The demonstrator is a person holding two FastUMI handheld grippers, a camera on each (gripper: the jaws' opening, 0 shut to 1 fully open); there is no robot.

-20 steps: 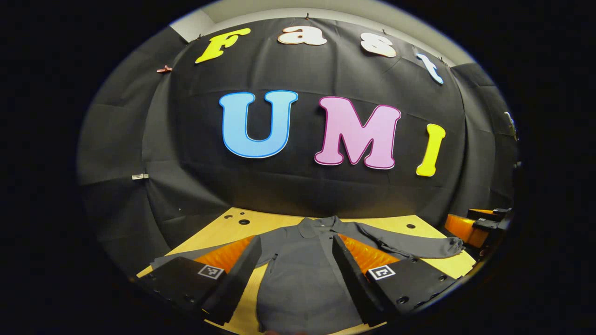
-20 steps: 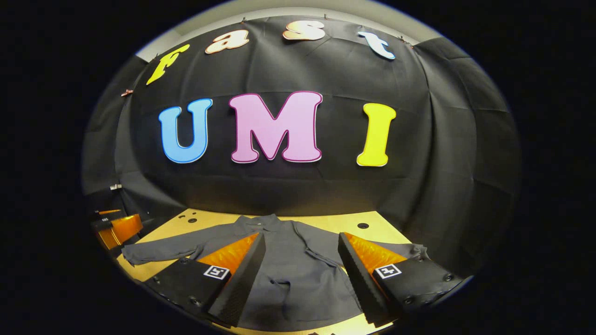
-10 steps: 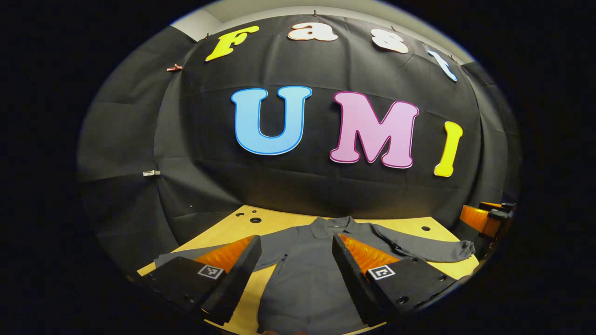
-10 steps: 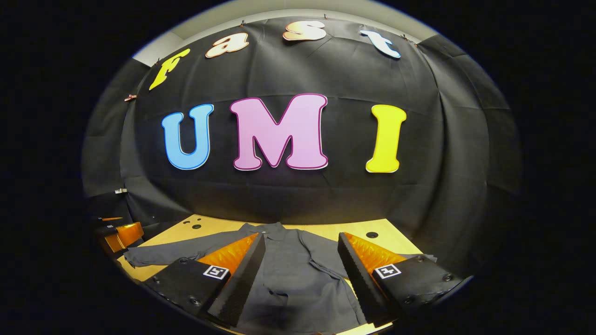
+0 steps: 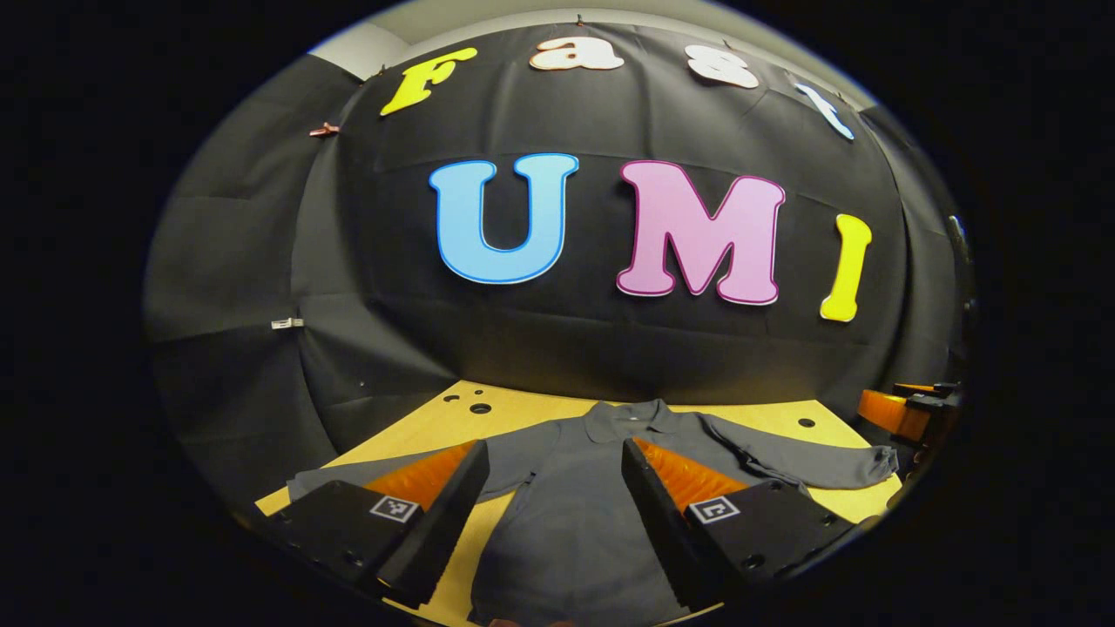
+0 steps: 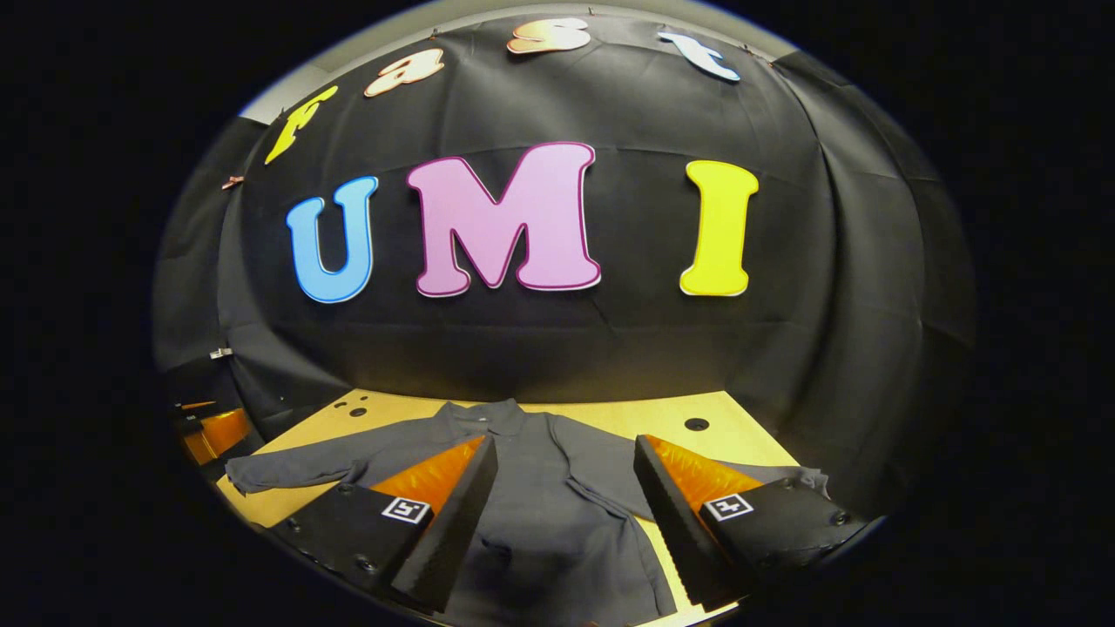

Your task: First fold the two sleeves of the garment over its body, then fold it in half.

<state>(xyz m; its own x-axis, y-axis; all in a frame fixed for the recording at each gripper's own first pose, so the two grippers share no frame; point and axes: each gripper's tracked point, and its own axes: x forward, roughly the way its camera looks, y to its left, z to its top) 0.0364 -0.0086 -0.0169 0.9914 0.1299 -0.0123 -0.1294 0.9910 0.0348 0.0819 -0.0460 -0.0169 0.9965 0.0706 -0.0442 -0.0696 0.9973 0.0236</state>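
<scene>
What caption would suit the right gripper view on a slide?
Open tongs hover above a grey shirt spread flat on a wooden table, both sleeves not yet folded.

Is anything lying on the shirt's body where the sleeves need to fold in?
Nothing visible does. The garment lies flat on the table, both sleeves spread outward, its body bare. Both grippers are open above it.

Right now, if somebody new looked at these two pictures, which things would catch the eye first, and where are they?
First comes the grey garment, lying flat on the wooden table with its collar toward the back wall and both sleeves spread out to the sides. Next, the left gripper and right gripper stand out at the bottom of their own views, fingers apart above the garment's body and holding nothing.
</scene>
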